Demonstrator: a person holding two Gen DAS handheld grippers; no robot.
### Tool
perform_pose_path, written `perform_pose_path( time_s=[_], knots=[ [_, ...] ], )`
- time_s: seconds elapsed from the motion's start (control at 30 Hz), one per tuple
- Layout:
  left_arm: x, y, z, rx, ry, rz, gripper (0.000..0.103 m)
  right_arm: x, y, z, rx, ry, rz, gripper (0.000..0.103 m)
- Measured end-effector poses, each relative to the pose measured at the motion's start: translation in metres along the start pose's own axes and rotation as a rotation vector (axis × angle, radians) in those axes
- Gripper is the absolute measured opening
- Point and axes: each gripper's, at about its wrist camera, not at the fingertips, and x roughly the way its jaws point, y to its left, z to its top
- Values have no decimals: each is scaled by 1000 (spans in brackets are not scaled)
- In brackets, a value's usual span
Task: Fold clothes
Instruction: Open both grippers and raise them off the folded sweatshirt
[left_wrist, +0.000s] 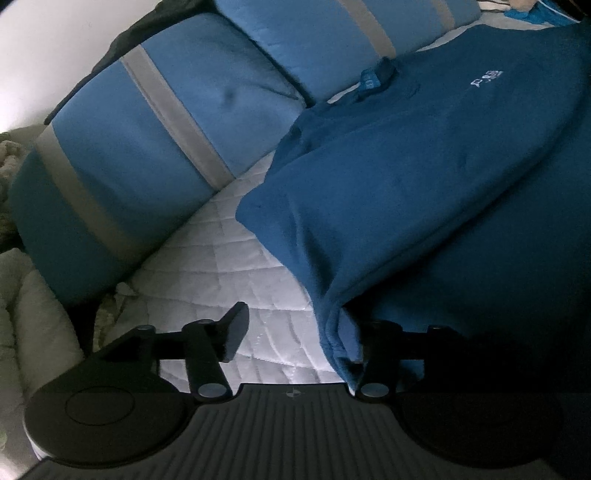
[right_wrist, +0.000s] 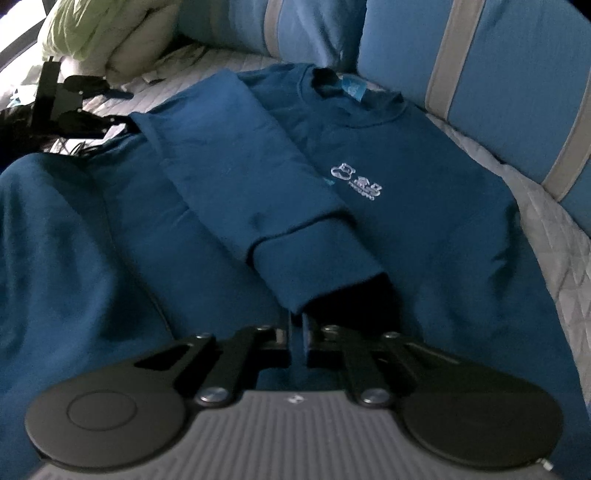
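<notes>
A dark blue sweatshirt (right_wrist: 406, 206) with a pale chest logo lies flat on the white quilted mattress (left_wrist: 207, 266). One sleeve (right_wrist: 236, 177) is folded slantwise across its chest. My right gripper (right_wrist: 297, 332) is shut on that sleeve's cuff (right_wrist: 317, 273), with a strip of blue cloth showing between the fingers. My left gripper (left_wrist: 303, 325) is open at the sweatshirt's other side. Its left finger (left_wrist: 234, 328) is free above the mattress, while a hanging edge of the sweatshirt (left_wrist: 343, 332) drapes over and hides its right finger. The left gripper (right_wrist: 118, 107) also appears at top left in the right wrist view.
Two blue pillows with grey stripes (left_wrist: 140, 155) (right_wrist: 498, 74) line the head of the bed, close to the collar. A pale green and cream blanket (right_wrist: 99, 33) is bunched at the far corner. Bare mattress (right_wrist: 554, 229) shows beside the sweatshirt.
</notes>
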Motion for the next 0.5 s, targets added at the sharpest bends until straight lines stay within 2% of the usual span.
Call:
perform_pose_path(
  time_s=[0.2,0.27,0.3,0.33,0.37,0.5],
  knots=[
    [0,4,0,-36,8,-7,60,2,-2,-11,13,31,-20,2],
    [-4,6,0,-38,6,-15,60,0,-1,-13,20,0,-17,29],
    [-6,7,0,-40,5,-19,60,-1,-1,-13,20,-13,-15,34],
    [-9,8,0,-44,3,-22,60,0,0,-12,20,-25,-14,43],
    [-12,10,0,-49,0,-23,60,0,0,-12,20,-37,-12,46],
    [-29,22,1,-90,-22,-20,60,14,1,-7,30,-43,-3,46]
  ],
)
